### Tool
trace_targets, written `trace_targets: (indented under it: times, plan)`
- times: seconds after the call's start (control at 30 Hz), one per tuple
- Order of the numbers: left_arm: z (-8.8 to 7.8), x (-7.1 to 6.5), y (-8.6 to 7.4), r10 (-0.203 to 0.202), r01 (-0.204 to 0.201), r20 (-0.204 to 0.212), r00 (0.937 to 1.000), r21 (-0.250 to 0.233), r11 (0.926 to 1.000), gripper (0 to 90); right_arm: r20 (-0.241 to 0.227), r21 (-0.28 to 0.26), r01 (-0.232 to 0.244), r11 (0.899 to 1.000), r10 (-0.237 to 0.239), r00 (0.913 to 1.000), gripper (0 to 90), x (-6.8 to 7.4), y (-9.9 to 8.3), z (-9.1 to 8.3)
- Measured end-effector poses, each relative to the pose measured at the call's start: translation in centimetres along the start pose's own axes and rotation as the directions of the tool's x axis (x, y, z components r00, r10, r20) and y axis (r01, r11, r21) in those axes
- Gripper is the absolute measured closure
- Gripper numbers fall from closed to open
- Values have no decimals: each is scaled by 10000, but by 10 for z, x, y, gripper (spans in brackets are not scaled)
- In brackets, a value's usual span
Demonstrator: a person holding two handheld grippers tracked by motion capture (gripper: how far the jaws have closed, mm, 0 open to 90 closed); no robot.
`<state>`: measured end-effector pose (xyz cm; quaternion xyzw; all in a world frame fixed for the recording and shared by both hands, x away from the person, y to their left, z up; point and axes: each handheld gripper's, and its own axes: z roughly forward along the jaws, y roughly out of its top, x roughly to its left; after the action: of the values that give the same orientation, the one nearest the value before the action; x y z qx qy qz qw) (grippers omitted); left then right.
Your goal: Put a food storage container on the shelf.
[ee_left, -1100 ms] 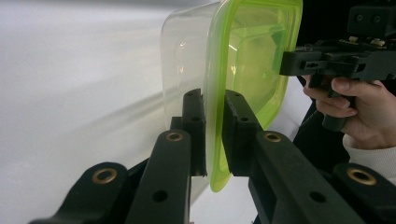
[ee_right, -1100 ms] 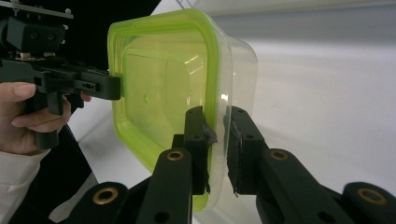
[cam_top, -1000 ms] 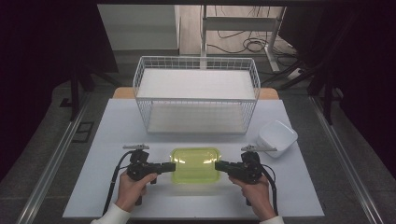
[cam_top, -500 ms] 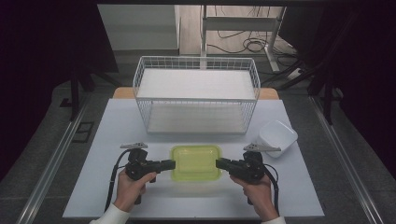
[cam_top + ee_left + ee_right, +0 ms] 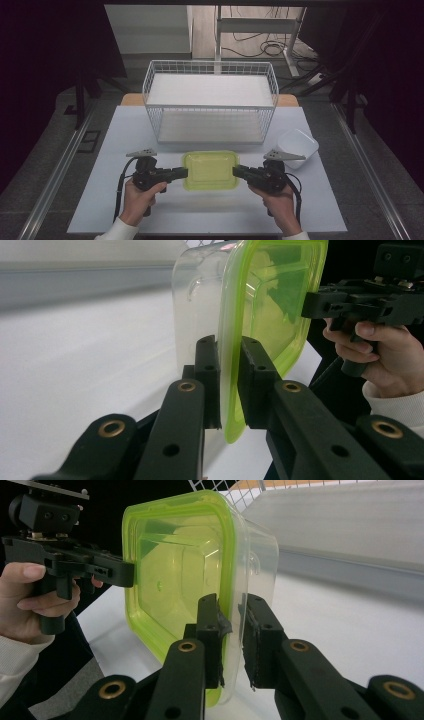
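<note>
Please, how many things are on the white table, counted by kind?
Clear plastic container with green lid: 1
Clear plastic container without lid: 1
White wire basket: 1
Total: 3

We saw the box (image 5: 210, 170) at the table's (image 5: 100, 200) near middle, between the left gripper (image 5: 180, 173) on its left edge and the right gripper (image 5: 239, 172) on its right edge. Behind the box stood the wire basket (image 5: 210, 100), reaching to the table's far edge. To the right of the box, beyond the right gripper and near the basket's right front corner, lay a tub (image 5: 298, 145).
</note>
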<state>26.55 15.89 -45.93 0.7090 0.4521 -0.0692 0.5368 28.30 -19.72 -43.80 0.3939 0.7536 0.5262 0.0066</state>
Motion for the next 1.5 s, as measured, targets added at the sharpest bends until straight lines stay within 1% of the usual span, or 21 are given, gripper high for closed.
trace_targets:
  times: [0.23, 0.33, 0.43, 0.5, 0.53, 0.6, 0.7, 0.87, 0.93, 1.0, 1.07, 1.17, 1.23, 1.5]
  plan:
    - [-3, -1, 4, 125, -126, -187, 9997, -47, 9999, 814, -34, -99, 57, 9999, -58, 10000, 788, 0, 4, 3]
    - [-4, -1, 6, 175, -176, -191, 9997, -36, 9998, 814, -43, -138, 93, 9999, -94, 9999, 787, 1, 5, 3]
    - [-3, -6, 9, 257, -259, -190, 9995, -93, 9996, 814, 20, -250, 115, 9996, -114, 9999, 788, 2, 5, -1]
    - [-4, -10, 12, 339, -340, -64, 9994, -187, 9992, 814, 104, -333, 204, 9992, -201, 9997, 789, 4, 9, -5]
    - [-5, -11, 13, 333, -332, 10, 9994, -246, 9991, 814, 142, -394, 403, 9984, -397, 9991, 789, 6, 13, -9]
    - [-6, -14, 15, 422, -419, 69, 9991, -311, 9986, 814, 116, -471, 557, 9973, -552, 9984, 788, 10, 16, -14]
    - [-6, -19, 19, 595, -596, -32, 9982, -321, 9977, 814, 149, -538, 479, 9974, -472, 9988, 790, 11, 16, -17]
    - [-2, -22, 25, 679, -676, 65, 9977, -360, 9971, 814, 338, -581, 461, 9972, -442, 9985, 791, 11, 20, -24]
    - [-3, -22, 29, 691, -688, 62, 9976, -398, 9968, 814, 400, -636, 485, 9968, -460, 9981, 792, 11, 23, -24]
    - [-3, -22, 34, 739, -735, 70, 9972, -435, 9963, 814, 326, -731, 335, 9968, -312, 9990, 792, 9, 24, -23]
    - [-2, -21, 37, 805, -804, 27, 9968, -357, 9961, 814, 359, -810, 328, 9962, -300, 9989, 792, 8, 25, -23]
    - [-2, -20, 41, 757, -752, 111, 9971, -391, 9964, 814, 401, -842, 294, 9960, -261, 9989, 793, 7, 28, -24]
    - [-3, -21, 45, 814, -809, 113, 9966, -440, 9958, 814, 416, -904, 304, 9954, -268, 9988, 793, 8, 31, -24]
    - [-10, -25, 61, 968, -962, 70, 9953, -635, 9933, 815, 488, -1054, 673, 9921, -624, 9969, 794, 13, 52, -27]
